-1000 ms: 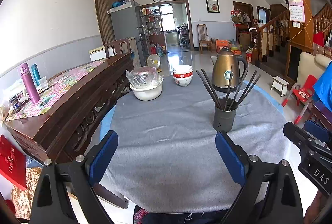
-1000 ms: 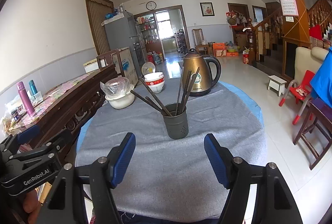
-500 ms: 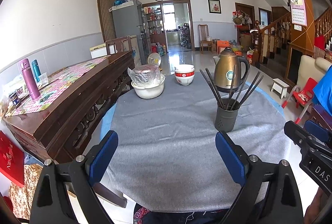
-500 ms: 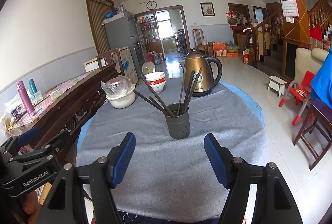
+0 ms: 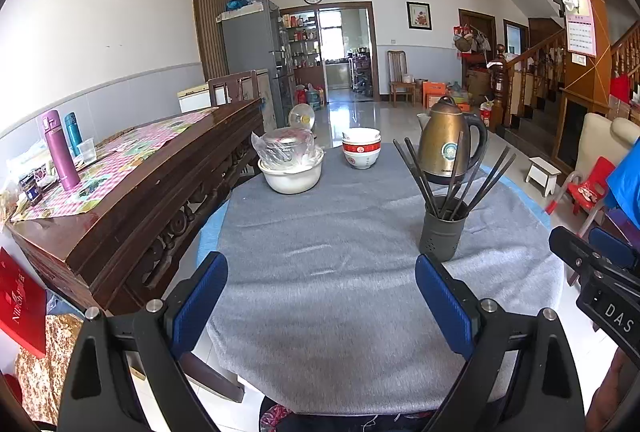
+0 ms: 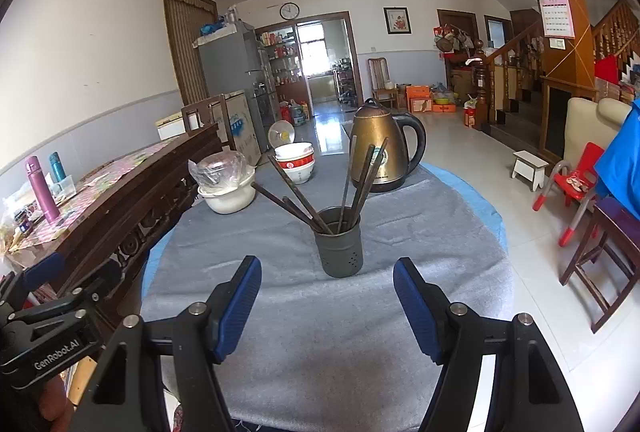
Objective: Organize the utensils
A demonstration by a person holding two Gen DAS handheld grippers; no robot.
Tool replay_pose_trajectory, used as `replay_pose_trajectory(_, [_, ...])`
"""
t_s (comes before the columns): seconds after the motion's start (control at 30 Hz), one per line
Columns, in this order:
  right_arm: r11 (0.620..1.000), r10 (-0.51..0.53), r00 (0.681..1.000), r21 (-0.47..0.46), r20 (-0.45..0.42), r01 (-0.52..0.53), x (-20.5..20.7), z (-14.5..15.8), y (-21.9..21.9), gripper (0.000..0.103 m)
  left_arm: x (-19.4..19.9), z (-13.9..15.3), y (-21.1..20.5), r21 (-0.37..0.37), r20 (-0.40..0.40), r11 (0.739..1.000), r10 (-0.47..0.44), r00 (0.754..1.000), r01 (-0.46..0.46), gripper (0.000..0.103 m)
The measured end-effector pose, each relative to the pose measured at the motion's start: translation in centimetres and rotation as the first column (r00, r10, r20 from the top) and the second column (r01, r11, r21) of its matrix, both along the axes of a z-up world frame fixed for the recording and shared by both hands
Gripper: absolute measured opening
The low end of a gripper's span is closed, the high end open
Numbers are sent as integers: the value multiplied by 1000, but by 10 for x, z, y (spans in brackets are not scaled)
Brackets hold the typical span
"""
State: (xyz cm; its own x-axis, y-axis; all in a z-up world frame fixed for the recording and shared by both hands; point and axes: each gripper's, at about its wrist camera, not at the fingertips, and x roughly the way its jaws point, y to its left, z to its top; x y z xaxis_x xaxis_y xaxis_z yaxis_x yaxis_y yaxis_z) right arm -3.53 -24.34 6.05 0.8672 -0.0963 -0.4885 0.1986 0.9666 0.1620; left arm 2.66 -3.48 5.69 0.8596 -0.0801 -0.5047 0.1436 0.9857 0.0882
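Hand-held gripper on the right [image 6: 327,302] hangs wide and empty (left [image 5: 321,298] likewise); chopsticks [image 6: 362,184] already stand in their holder [image 6: 339,248], counter [image 6: 320,332] otherwise tidy.

Bare grey cloth covers the near half of the table [image 5: 328,312], leaving open room ahead of the left hand-held gripper [image 5: 320,296] and the right hand-held gripper [image 6: 327,306], both with jaws spread and nothing between them. The dark holder [image 6: 338,246] with its splayed chopsticks [image 6: 298,200] stands directly ahead of the right one. Further back the kettle [image 6: 380,160], stacked bowls [image 6: 295,162] and covered white bowl [image 6: 226,188] line the far edge, and a wooden sideboard [image 5: 152,200] closes off the left side.
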Motion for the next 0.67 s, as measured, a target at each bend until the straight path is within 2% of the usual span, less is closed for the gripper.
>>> replay_pose_trajectory(0.5, [999, -43, 998, -4, -49, 43, 44, -25, -21, 73, 43, -19, -7, -17, -56, 1000, -9, 998, 8, 95])
replay_pose_trajectory(0.57, [997, -72, 996, -2, -60, 72, 56, -36, -35, 73, 62, -29, -4, -46, -101, 999, -4, 995, 0, 95])
replay_pose_trajectory(0.67, [992, -117, 989, 27, -87, 120, 83, -65, -72, 73, 106, -60, 1, -96, -192, 995, -8, 981, -11, 95])
